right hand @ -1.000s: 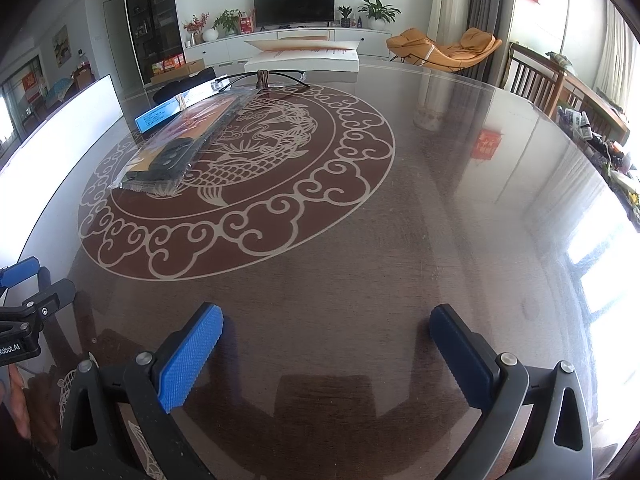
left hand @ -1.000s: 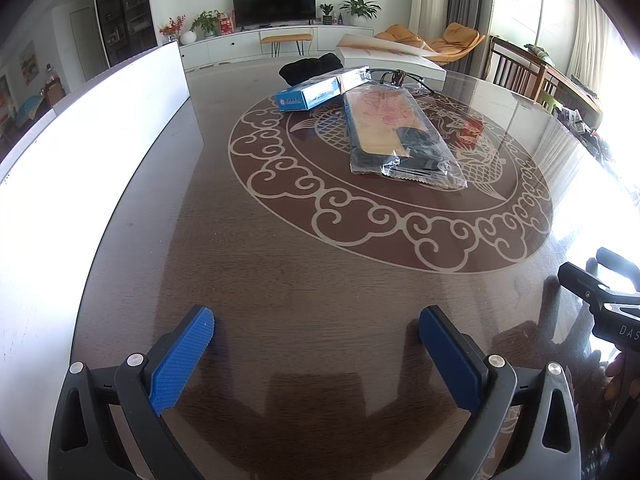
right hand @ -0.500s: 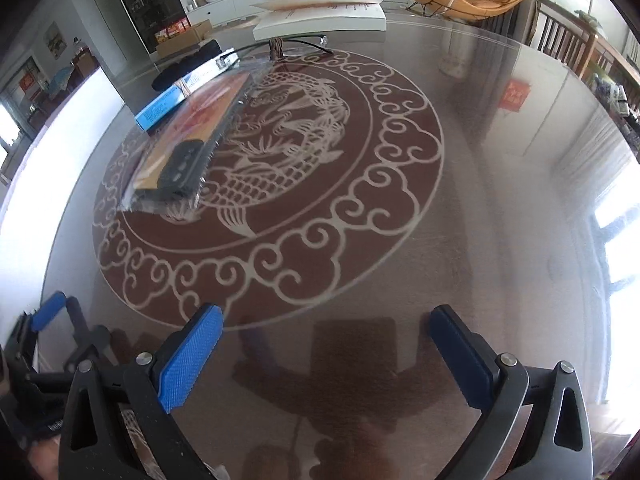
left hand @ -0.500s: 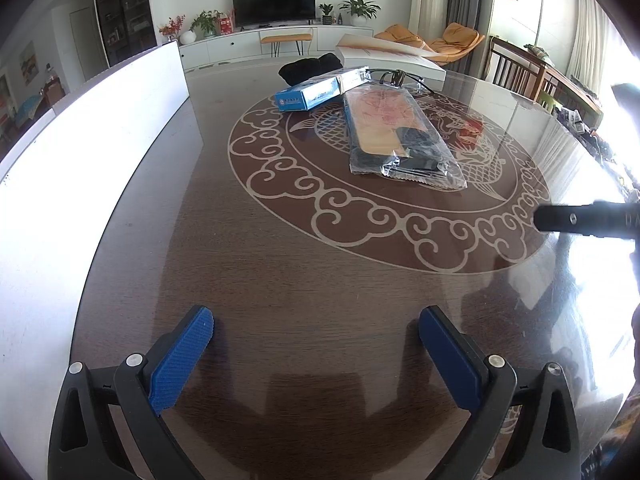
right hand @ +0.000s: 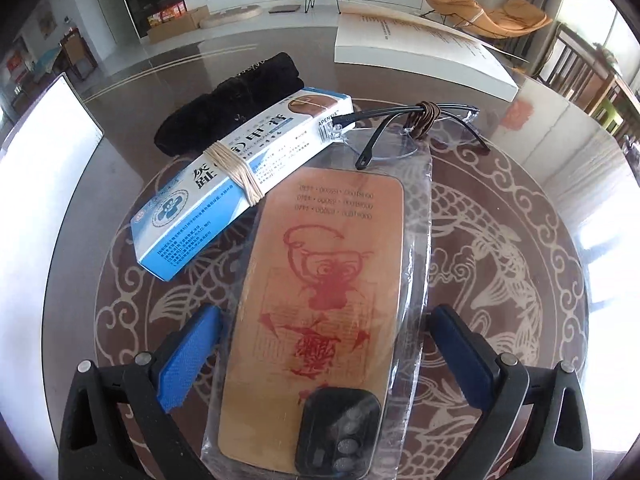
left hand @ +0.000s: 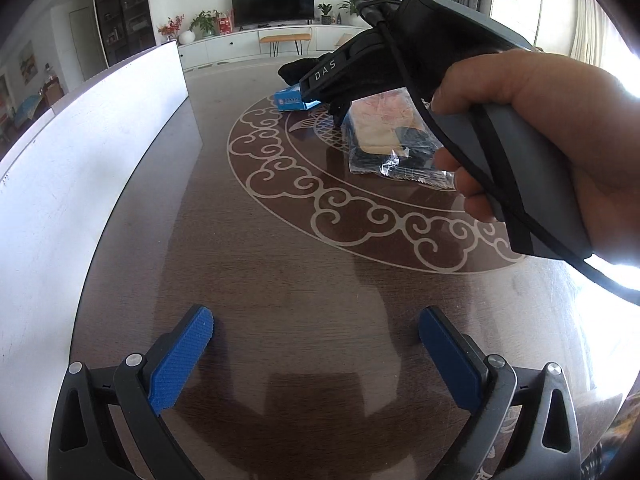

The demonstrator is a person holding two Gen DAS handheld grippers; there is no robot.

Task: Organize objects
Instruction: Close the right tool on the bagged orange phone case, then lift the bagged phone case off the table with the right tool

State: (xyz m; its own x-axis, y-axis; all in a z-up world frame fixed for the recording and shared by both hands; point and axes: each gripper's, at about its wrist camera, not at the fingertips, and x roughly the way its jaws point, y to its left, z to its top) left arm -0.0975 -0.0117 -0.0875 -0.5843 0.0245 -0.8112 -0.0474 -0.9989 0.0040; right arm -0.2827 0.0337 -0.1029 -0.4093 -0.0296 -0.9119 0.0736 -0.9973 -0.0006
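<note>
Phone case (right hand: 320,320) in clear bag (right hand: 418,216) lies flat on table (right hand: 560,184), between spread pads (right hand: 188,356) of right gripper (right hand: 324,354); jaws wide, nothing held, contact with bag unclear. Bag's near end cut off by frame. Box (right hand: 240,176) bound with rubber bands overlaps bag's left edge. Glasses (right hand: 416,124) beyond bag, lenses hard to make out. Black pouch (right hand: 228,100) partly behind box. Book (right hand: 420,52) farther back. Left gripper (left hand: 316,340) open over bare table. Hand (left hand: 560,140) and right tool hide most of bag in left view.

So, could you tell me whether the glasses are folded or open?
Folded: the glasses have both temples crossed over the lenses, bound with a brown band.
</note>
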